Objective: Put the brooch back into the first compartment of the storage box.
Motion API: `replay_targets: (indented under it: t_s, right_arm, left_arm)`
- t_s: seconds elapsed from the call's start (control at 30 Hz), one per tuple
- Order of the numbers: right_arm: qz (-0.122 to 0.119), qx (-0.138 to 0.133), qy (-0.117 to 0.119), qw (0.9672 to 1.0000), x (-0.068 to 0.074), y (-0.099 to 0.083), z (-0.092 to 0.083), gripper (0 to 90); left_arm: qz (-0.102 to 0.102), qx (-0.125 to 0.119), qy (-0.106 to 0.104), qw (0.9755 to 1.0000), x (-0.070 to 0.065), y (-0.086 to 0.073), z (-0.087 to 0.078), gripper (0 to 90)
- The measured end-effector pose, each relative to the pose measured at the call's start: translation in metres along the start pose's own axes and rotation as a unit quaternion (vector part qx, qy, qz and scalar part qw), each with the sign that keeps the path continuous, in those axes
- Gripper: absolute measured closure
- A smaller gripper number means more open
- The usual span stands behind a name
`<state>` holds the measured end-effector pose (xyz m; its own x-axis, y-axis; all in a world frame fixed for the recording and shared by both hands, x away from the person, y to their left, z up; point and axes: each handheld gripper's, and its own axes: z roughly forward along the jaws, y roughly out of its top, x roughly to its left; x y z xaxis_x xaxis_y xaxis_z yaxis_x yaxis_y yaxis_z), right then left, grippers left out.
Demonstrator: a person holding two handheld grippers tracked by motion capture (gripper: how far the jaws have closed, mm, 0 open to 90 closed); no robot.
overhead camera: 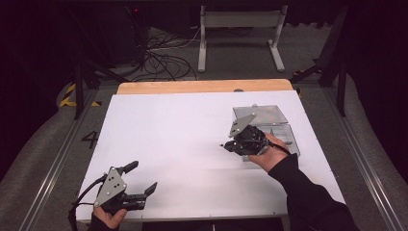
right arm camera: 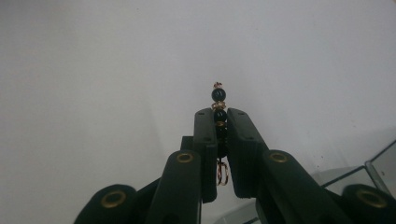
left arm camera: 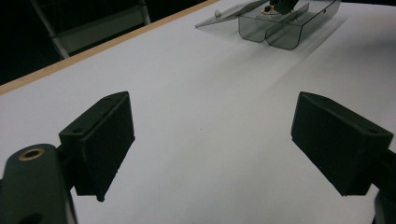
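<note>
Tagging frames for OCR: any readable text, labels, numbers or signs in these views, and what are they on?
"4": a dark painted numeral on the grey floor left of the white table, at.
Yellow-and-black hazard stripes on the floor beyond it: a marking, no words.
The clear smoky plastic compartment box and the dark beaded gold-wire piece carry no readable text.

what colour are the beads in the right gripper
Black beads with gold links, clearest in the right gripper view.

Box (overhead camera: 269, 120) far right on table (overhead camera: 168, 139) (lid open); bead piece (right arm camera: 218, 105) left of it.
</note>
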<state>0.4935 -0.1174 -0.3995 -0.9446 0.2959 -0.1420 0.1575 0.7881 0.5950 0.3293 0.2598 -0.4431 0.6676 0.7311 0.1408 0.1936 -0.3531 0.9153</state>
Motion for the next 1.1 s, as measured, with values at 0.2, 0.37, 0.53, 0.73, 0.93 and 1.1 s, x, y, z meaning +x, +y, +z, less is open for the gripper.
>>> replay_targets:
  t_s: [0.2,0.37,0.53,0.73,0.93,1.1]
  right_arm:
    - [0.007,-0.001,-0.018,0.9998,-0.007,-0.005,-0.008,83.0]
    - [0.019,-0.001,-0.032,0.9993,-0.014,-0.009,-0.015,83.0]
    - [0.037,-0.001,-0.044,0.9984,-0.024,-0.013,-0.021,83.0]
    - [0.057,0.007,-0.058,0.9966,-0.036,-0.021,-0.024,83.0]
    - [0.078,0.020,-0.073,0.9941,-0.046,-0.025,-0.026,83.0]
    - [0.090,0.028,-0.077,0.9926,-0.053,-0.028,-0.026,83.0]
  left_arm:
    - [-0.003,-0.001,0.001,1.0000,0.000,0.000,0.000,14.1]
    - [-0.002,0.000,0.000,1.0000,0.000,0.000,0.000,14.1]
    - [-0.004,-0.001,0.001,1.0000,0.000,0.000,0.000,14.1]
    - [-0.004,0.000,0.001,1.0000,0.000,0.000,0.000,14.2]
    - [-0.002,0.001,0.001,1.0000,0.000,0.000,0.001,14.2]
    - [-0.006,0.000,0.000,1.0000,0.000,0.000,0.001,14.2]
